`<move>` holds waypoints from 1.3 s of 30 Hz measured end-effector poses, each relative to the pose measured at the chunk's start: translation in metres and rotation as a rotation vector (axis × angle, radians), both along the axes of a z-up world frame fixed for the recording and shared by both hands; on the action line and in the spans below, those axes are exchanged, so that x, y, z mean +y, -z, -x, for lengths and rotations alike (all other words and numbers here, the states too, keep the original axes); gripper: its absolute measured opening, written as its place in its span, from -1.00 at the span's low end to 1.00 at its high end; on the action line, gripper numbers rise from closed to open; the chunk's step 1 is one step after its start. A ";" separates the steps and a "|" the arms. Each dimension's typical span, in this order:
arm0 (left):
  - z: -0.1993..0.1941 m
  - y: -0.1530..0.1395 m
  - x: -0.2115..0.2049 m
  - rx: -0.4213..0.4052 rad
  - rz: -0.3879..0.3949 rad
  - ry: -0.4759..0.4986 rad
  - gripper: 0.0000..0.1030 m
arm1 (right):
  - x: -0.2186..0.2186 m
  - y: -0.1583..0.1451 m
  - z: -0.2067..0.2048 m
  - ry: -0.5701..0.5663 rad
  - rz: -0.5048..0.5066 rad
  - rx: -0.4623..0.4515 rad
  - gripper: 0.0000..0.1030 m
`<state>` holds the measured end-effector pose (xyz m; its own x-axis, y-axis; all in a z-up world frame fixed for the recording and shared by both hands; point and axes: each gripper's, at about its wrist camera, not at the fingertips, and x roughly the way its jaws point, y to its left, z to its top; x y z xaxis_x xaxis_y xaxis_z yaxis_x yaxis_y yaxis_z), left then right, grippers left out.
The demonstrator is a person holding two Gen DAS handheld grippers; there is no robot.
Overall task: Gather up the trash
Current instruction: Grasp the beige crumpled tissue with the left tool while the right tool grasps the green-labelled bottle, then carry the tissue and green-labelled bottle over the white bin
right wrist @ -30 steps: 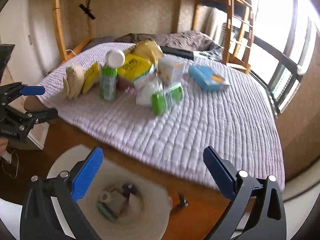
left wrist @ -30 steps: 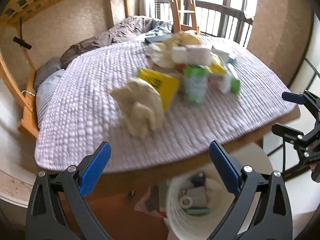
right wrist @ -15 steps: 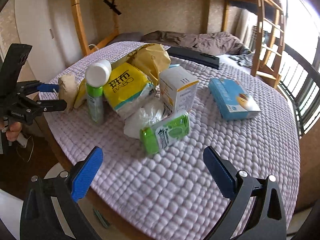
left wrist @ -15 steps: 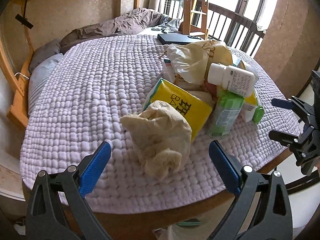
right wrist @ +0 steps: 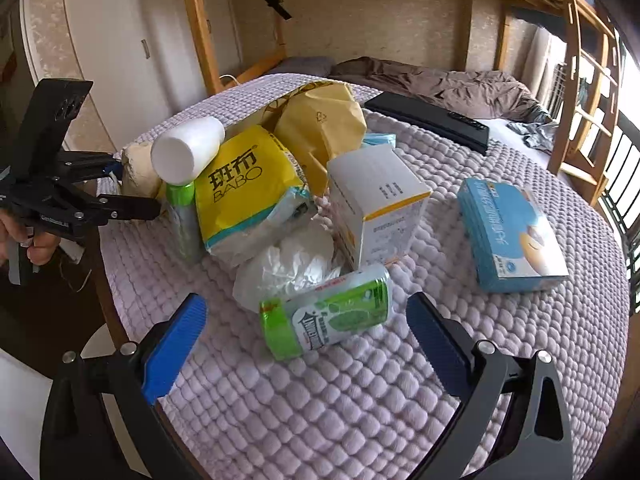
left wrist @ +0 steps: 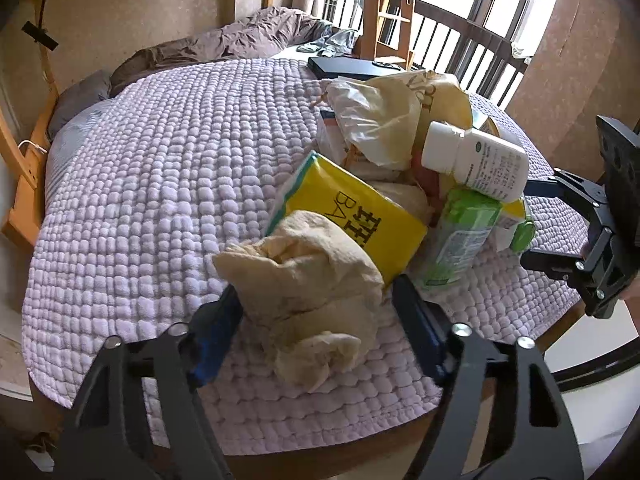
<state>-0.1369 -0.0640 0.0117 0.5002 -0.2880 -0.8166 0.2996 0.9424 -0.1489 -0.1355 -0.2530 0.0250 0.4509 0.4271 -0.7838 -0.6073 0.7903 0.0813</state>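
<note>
The landmark is the yellow BABO tissue pack (right wrist: pixel 244 184), which leans in the trash cluster on the lilac quilted cover (right wrist: pixel 360 392). The left gripper (left wrist: pixel 316 312) has its blue pads on either side of the crumpled beige paper wad (left wrist: pixel 308 280), which lies just in front of the tissue pack near the cover's edge; the pads sit close against the wad's flanks, but whether they grip it cannot be told. The right gripper (right wrist: pixel 308 336) is spread wide, its jaws flanking the green-and-white canister (right wrist: pixel 328 316), which lies on its side on the cover to the right of and nearer than the tissue pack; no pad touches it. A white plastic bottle (right wrist: pixel 188 148) rests tilted on top of an upright green bottle (right wrist: pixel 182 216), touching the tissue pack's left side in the right wrist view. A crumpled white plastic bag (right wrist: pixel 288 264) lies between the tissue pack and the canister. A white box with a yellow stripe (right wrist: pixel 376 200) stands just right of the tissue pack. A yellow paper bag (right wrist: pixel 320 128) is heaped directly behind the pack. A blue box (right wrist: pixel 508 232) lies flat well to the right of the pack. A flat black device (right wrist: pixel 428 120) lies farther behind it.
</note>
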 end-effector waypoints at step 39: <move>0.036 -0.024 0.000 -0.056 -0.045 -0.033 -0.02 | -0.032 -0.017 0.051 0.209 -0.061 0.069 0.28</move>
<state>-0.1726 -0.0641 0.0354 0.5537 -0.2341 -0.7991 0.2751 0.9572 -0.0899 -0.1861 -0.2849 0.0420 0.4805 0.3776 -0.7916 -0.4222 0.8907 0.1686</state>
